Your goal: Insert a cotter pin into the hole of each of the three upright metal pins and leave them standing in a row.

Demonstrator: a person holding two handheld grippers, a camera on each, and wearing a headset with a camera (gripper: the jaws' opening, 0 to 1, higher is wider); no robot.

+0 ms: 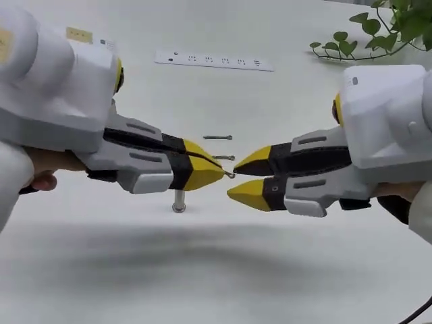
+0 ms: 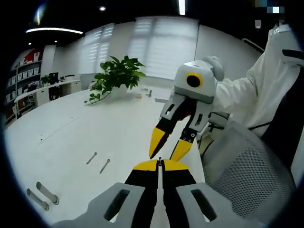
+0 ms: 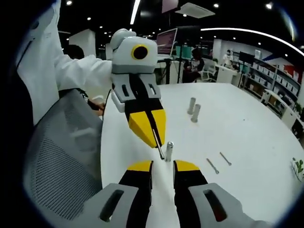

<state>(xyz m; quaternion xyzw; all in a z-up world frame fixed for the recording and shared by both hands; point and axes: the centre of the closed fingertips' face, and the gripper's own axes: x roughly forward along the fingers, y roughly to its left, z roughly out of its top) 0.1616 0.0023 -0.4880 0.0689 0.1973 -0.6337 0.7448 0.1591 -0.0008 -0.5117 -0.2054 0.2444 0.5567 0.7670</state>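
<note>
A cotter pin (image 3: 157, 138) is pinched in the closed jaws of the left gripper (image 1: 223, 173), with its thin end poking out past the yellow tips and slanting down. In the right gripper view that end hangs just beside the top of a metal pin (image 3: 169, 151) standing upright on the white table (image 1: 202, 270); whether the two touch I cannot tell. In the head view the same metal pin (image 1: 179, 201) stands on the table below the left gripper's jaws. The right gripper (image 1: 233, 181) faces the left one tip to tip, its jaws partly open with nothing between them, the upper tip close to the cotter pin's end. Two more metal pins (image 3: 193, 109) stand close together farther back on the table, well apart from the first (in the left gripper view they show low at the left edge, stretched by the lens). Two loose cotter pins (image 1: 220, 148) lie flat on the table beyond the gripper tips, near each other and roughly parallel. Further back lies a white power strip (image 1: 213, 61), and a leafy plant (image 1: 378, 30) trails onto the far right corner. A mesh chair (image 2: 251, 171) stands at the table's edge beside a person's white sleeve (image 2: 242, 95).
</note>
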